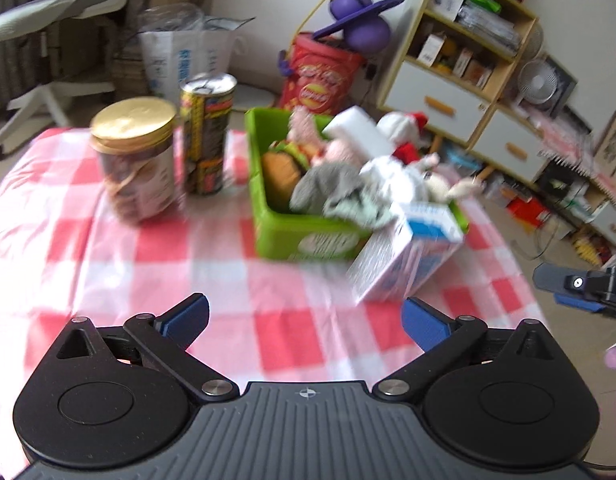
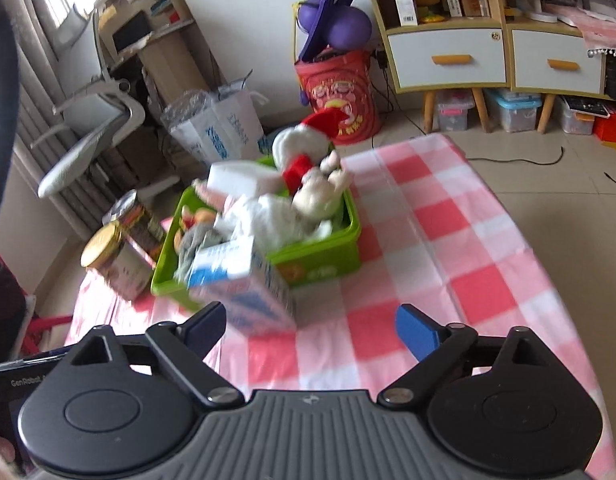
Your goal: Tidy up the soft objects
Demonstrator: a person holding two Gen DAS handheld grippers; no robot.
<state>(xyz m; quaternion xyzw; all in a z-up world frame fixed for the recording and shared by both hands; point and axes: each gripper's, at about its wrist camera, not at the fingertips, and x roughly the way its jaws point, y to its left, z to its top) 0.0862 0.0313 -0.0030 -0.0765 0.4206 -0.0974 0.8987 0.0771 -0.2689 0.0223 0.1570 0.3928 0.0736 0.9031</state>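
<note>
text: "GenRobot" is showing in white on the dark device (image 2: 11, 390) at the left edge of the right wrist view | labels on the red bin (image 1: 318, 76), tall can (image 1: 205, 136), green basket (image 1: 308, 236) and blue-white carton (image 1: 404, 256) are blurring past reading

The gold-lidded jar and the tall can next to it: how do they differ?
The gold-lidded jar is shorter and wider, with a clear body showing its contents; the tall can is slimmer, taller and opaque, printed yellow and black. The jar has a gold lid, the can a silver top. Both stand upright on the checked cloth, left of the green bin.
</note>
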